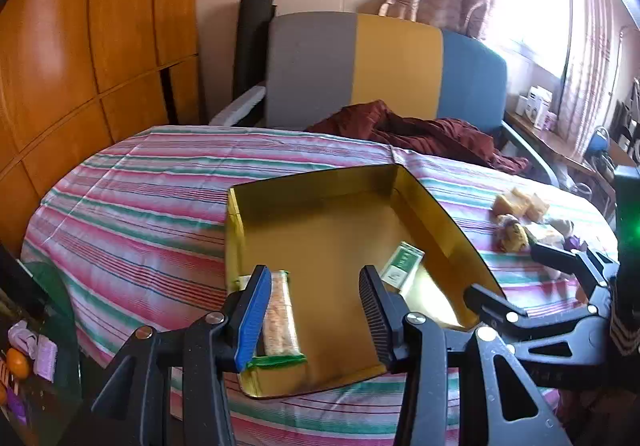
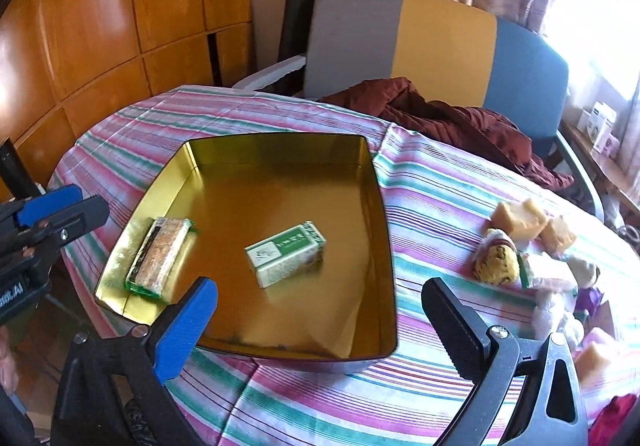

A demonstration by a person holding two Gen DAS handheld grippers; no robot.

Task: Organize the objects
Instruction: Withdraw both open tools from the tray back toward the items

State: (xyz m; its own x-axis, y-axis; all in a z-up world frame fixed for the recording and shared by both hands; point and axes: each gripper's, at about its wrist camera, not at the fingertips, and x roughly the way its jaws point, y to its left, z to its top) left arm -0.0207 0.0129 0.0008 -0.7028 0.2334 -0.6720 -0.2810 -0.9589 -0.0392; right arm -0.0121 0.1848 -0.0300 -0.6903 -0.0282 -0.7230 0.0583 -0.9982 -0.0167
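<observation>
- Gold tin tray (image 2: 372, 206) resting on the striped tablecloth (image 2: 440, 198), open side up, inner walls shiny.
- Green-and-white box (image 2: 285, 253) lying flat near the middle of the tray floor, apart from every wall; also visible in the left wrist view (image 1: 402, 266), just beyond the right-hand finger.
- Clear-wrapped snack bar with green ends (image 2: 160, 258) lying in the tray's near-left corner, close along the left wall; in the left wrist view (image 1: 280, 320) just beside the blue pad of the left finger, contact hard to judge.
- Left gripper (image 1: 314, 306) spread wide over the near part of the tray, jaws apart, nothing clamped between them.
- Right gripper (image 2: 320, 326) likewise wide apart, hovering at the tray's near edge, holding nothing; blue-padded finger on one side, ribbed black finger on the other.
- Loose pile of wrapped snacks (image 2: 532, 246) on the cloth to the right of the tray, well apart from it: pale yellow blocks, a brown-speckled piece, some white wrappers.
- Dark red cloth (image 2: 452, 118) bunched at the far edge of the table, against a chair with grey, yellow and blue back panels (image 2: 440, 42).
</observation>
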